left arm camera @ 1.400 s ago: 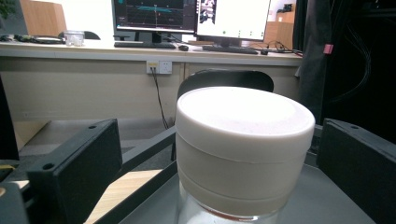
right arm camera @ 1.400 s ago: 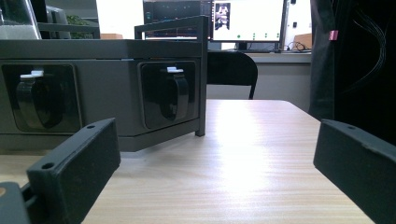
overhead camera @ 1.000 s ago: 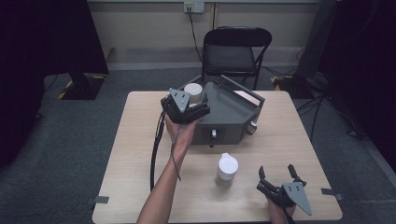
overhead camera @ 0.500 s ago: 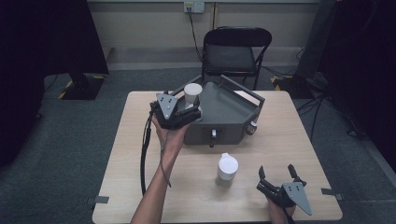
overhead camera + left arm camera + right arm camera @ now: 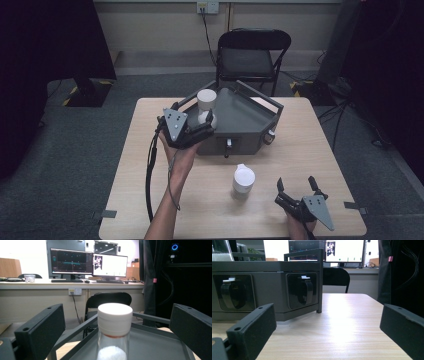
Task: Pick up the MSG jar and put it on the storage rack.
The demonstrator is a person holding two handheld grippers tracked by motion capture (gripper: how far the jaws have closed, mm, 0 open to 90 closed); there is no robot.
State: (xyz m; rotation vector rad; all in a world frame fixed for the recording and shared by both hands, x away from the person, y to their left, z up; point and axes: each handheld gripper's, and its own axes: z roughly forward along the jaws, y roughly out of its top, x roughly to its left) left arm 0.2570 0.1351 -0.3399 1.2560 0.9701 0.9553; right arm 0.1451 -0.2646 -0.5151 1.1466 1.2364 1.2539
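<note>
Upright on the grey tray (image 5: 250,117), long axis vertical: white-capped bottle (image 5: 114,325), dead ahead between the spread jaws of the left gripper (image 5: 204,127), not yet pinched. Right gripper (image 5: 297,187), also spread, far nearer the table's edge than the tray.

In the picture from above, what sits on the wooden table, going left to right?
Left tongs in a hand → white-capped clear bottle standing on the bare tabletop → right tongs at the near edge. The grey metal tray spans behind them.
</note>
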